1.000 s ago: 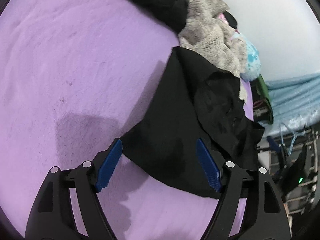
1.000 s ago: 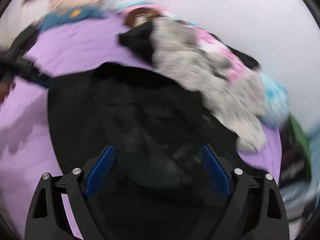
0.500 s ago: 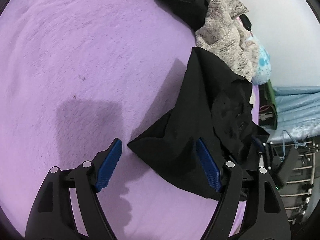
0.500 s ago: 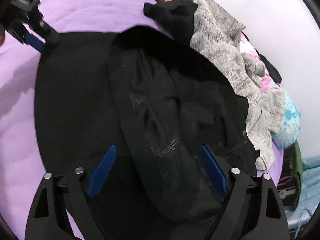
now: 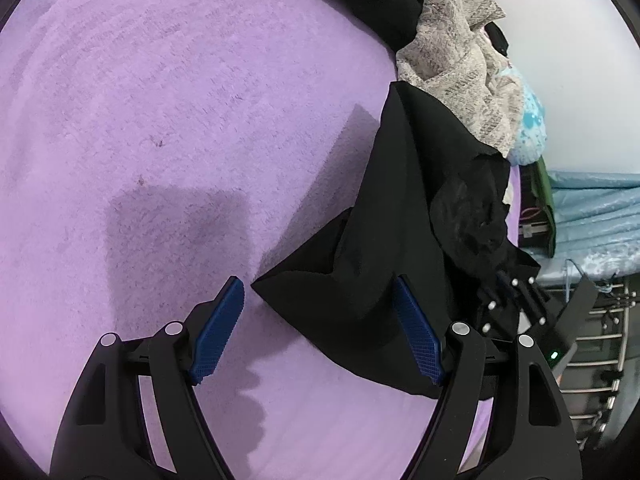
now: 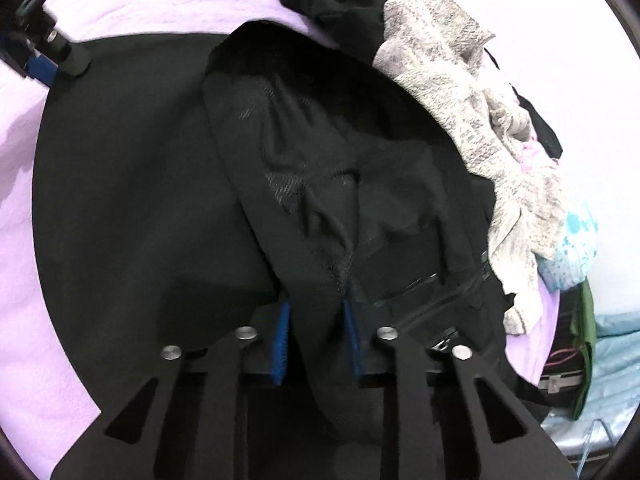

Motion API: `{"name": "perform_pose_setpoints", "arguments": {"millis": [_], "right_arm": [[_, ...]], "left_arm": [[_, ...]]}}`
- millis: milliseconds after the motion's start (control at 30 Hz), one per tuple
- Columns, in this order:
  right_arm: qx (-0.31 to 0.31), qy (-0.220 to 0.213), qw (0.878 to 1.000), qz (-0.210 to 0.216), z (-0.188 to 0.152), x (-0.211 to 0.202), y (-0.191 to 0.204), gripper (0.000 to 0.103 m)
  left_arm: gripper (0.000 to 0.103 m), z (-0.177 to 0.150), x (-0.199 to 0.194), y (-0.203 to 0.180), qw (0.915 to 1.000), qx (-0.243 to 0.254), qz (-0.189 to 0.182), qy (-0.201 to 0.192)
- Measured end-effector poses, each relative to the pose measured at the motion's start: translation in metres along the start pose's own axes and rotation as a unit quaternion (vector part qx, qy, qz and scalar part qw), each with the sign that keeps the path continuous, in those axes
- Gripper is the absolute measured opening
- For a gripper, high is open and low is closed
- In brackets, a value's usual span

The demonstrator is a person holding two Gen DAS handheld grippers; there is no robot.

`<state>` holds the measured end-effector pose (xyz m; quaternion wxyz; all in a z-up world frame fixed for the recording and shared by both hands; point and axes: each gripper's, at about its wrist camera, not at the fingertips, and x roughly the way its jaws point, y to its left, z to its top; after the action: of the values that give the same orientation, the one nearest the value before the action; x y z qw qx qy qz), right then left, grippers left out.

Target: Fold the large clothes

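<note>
A large black garment (image 5: 384,240) lies spread on a purple blanket (image 5: 180,120); it fills most of the right wrist view (image 6: 140,200). My left gripper (image 5: 320,324) is open, with a pointed corner of the garment lying between its blue pads (image 5: 218,332). My right gripper (image 6: 316,332) is shut on a bunched fold of the black garment near its mesh lining (image 6: 304,200). The right gripper also shows in the left wrist view (image 5: 516,300), at the garment's right edge. The left gripper shows in the right wrist view (image 6: 44,64), at the far left corner.
A heap of other clothes lies beyond the garment: a grey knit piece (image 5: 460,60) (image 6: 460,92), a black item (image 6: 340,4) and a light blue patterned one (image 6: 572,252). The bed edge runs along the right, with a metal rack (image 5: 604,340) and a blue cover (image 5: 592,216) past it.
My right gripper has closed from wide open onto a fold of the black garment. The left gripper has shifted left, so only the garment's corner lies between its pads.
</note>
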<state>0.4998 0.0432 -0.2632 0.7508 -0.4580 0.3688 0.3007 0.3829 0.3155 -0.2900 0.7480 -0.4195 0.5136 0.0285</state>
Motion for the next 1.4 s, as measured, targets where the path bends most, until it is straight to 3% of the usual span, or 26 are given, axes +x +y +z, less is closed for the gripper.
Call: {"name": "perform_pose_setpoints", "arguments": {"millis": [200,433,467,600,700,867,1000,1167,1267,1400], "right_arm": [[0.015,0.001,0.999,-0.043,0.022,0.007,-0.042,0.011],[0.076,0.033,0.995,-0.062,0.05,0.051,-0.104,0.011],[0.078,0.037,0.994,-0.064,0.051,0.056,-0.106,0.014],[0.094,0.059,0.99,-0.089,0.05,0.083,-0.115,0.05],[0.103,0.068,0.988,-0.095,0.051,0.091,-0.117,0.055],[0.119,0.036,0.986,-0.111,0.066,0.07,-0.13,0.057],[0.13,0.028,0.978,-0.163,0.08,0.058,-0.142,0.064],[0.165,0.036,0.967,-0.189,0.092,0.053,-0.157,0.069],[0.176,0.017,0.971,-0.16,0.091,0.043,-0.156,0.069],[0.166,-0.013,0.975,-0.146,0.072,0.024,-0.157,0.081]], "left_arm": [[0.073,0.001,0.003,0.0,1.0,-0.002,-0.005,0.005],[0.073,0.003,0.007,0.001,0.9999,-0.004,-0.009,0.011],[0.073,0.004,0.007,0.001,0.9999,-0.004,-0.011,0.011],[0.073,0.005,0.008,0.003,0.9998,-0.004,-0.011,0.013],[0.073,0.006,0.009,0.003,0.9998,-0.004,-0.012,0.015],[0.073,0.006,0.009,0.001,0.9998,-0.002,-0.011,0.015],[0.073,0.005,0.01,0.001,0.9998,-0.005,-0.012,0.016],[0.073,0.004,0.008,0.001,0.9997,0.001,-0.015,0.017],[0.073,0.005,0.008,0.002,0.9997,-0.001,-0.016,0.017],[0.073,0.005,0.008,0.003,0.9996,0.0,-0.018,0.022]]}}
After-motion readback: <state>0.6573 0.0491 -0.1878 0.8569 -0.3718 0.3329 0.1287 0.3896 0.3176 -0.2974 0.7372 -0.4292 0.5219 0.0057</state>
